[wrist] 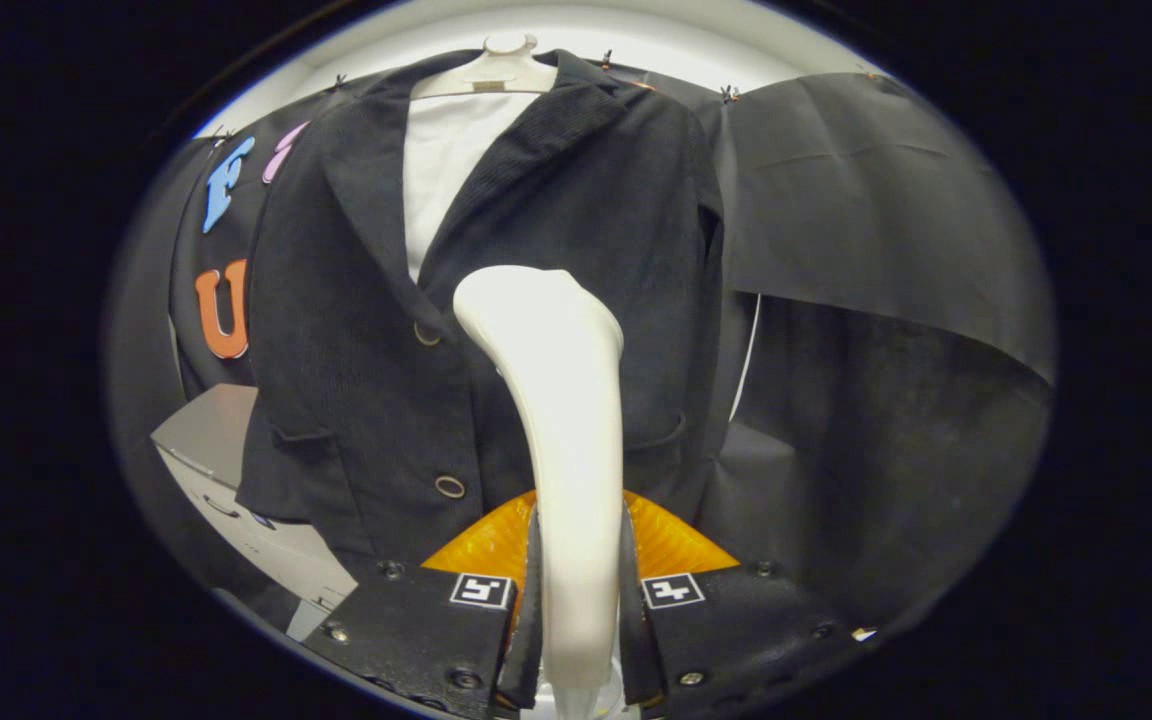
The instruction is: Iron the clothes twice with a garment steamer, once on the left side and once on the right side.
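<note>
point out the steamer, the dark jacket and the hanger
white garment steamer (561, 400): gripper view, its handle, gripped between the fingers
dark corduroy jacket (356, 380): gripper view, front panel
white plastic hanger (496, 70): gripper view, its neck

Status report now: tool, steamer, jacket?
Tool shut on white plastic garment steamer. Steamer head raised before dark corduroy jacket on white hanger. Nothing between them.

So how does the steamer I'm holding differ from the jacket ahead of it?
The steamer is white, smooth and rigid, clamped upright between the gripper fingers. The jacket is dark, ribbed cloth, hanging on a hanger beyond the fingers, buttoned over a white shirt. Both sit roughly centred ahead.
</note>
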{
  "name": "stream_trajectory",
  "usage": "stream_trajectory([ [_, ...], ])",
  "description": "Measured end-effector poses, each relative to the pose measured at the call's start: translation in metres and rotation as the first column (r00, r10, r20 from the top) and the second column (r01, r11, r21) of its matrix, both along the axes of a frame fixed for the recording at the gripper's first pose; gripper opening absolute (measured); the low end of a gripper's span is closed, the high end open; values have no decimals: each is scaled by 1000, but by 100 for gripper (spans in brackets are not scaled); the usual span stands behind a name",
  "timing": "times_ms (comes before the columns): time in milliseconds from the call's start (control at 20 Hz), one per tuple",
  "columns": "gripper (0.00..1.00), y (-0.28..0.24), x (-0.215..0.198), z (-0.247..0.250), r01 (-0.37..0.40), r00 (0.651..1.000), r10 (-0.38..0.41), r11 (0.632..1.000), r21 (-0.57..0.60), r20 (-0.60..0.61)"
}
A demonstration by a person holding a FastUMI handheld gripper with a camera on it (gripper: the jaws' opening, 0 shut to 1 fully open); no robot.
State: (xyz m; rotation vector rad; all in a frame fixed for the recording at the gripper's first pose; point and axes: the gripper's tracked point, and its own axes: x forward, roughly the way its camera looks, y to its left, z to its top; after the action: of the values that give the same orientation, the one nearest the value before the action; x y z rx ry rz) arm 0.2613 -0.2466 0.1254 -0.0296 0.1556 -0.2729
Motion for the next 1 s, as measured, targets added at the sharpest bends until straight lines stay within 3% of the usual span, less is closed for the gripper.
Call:
stream_trajectory([
  [1000, 34, 0, 2, -101, 38, 995, -40, 999, -23, -96],
])
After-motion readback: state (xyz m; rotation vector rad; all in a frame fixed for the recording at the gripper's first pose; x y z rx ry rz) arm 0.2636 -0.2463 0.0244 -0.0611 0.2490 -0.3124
